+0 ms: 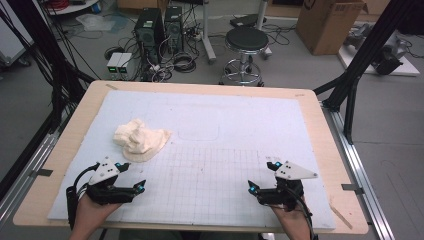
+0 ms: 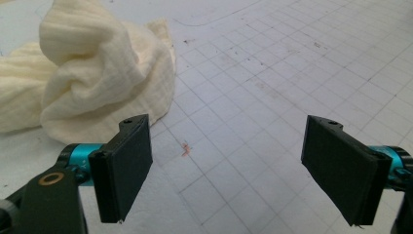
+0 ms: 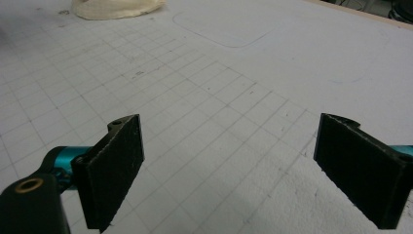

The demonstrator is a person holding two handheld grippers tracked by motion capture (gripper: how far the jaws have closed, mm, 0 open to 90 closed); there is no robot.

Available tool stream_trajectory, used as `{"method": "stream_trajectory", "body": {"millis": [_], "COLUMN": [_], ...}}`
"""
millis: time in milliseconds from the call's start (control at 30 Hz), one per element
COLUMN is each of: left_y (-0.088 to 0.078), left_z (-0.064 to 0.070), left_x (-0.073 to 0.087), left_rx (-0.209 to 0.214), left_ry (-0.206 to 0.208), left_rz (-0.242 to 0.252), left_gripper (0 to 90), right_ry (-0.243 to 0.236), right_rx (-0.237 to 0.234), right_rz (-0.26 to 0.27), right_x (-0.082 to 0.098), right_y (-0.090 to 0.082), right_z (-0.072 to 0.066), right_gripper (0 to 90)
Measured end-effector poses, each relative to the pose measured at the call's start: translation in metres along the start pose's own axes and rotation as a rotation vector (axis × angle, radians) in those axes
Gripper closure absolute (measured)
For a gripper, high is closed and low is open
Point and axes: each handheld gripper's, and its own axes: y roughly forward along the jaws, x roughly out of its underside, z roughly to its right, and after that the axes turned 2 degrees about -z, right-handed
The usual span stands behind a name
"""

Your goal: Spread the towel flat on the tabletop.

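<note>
High view: a wooden worktop point(image 1: 75, 131) carries one white gridded mat point(image 1: 240, 125), one crumpled cream cloth point(image 1: 141, 140) at its left; behind stand one stool point(image 1: 246, 47) and two computer towers point(image 1: 159, 27). Left gripper view: left gripper point(image 2: 226, 163) gapes empty, cloth just beyond. Right gripper view: right gripper point(image 3: 229, 168) spread wide, cloth far off.

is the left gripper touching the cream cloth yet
Apart. In the left gripper view, bare gridded mat lies between the left gripper and the cloth; its open fingers hold nothing.
</note>
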Motion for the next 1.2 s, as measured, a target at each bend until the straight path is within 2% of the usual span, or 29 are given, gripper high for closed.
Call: {"method": "stream_trajectory", "body": {"millis": [400,800,1200], "left_y": [0.0005,-0.0026,-0.0051], "left_z": [-0.0009,0.0007,0.0005], "left_x": [0.0003,0.0011,0.0011], "left_rx": [-0.002,0.0,-0.002], "left_ry": [0.0,0.002,0.001], "left_rz": [-0.002,0.005,0.01], "left_gripper": [19.3,19.5,19.6], "right_ry": [0.004,-0.015,-0.013], "right_rx": [0.003,0.003,0.0], "right_rz": [-0.006,-0.003,0.002], "right_x": [0.0024,0.0014,0.0007], "right_y": [0.0011,0.002,0.0029], "right_z": [0.0043,0.0008,0.0001], "right_gripper": [10.4,10.4,10.4]}}
